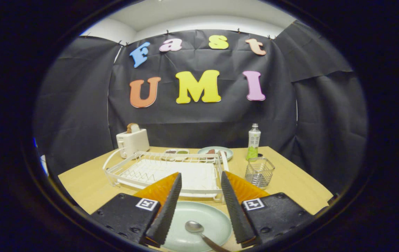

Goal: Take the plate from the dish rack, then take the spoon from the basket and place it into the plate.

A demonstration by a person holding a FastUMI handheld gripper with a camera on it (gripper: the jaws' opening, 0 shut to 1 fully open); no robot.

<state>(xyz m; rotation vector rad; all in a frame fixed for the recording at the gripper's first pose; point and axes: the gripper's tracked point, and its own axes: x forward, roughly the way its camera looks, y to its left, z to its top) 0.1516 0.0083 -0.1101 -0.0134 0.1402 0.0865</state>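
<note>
My gripper (pixel 201 201), jaws wide and empty, above the silver metal spoon (pixel 199 231) lying lengthwise between them in the pale-green round plate (pixel 216 220).

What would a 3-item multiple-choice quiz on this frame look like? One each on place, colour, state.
1. Where does the spoon lie?
A. In the wire basket
B. On the pale green plate
C. In the dish rack

2. What colour is the toaster?
A. White
B. Red
C. Black

3. What state is the claw in?
A. Shut on the spoon
B. Shut on the plate
C. Open, holding nothing

Answers:
1. B: the spoon's bowl rests on the pale green plate between the fingers, in front of the dish rack, while the wire basket stands apart beside the rack.
2. A: its body is white, with a slice of bread sticking out on top.
3. C: the fingers stand wide apart above the plate and touch neither it nor the spoon.
</note>
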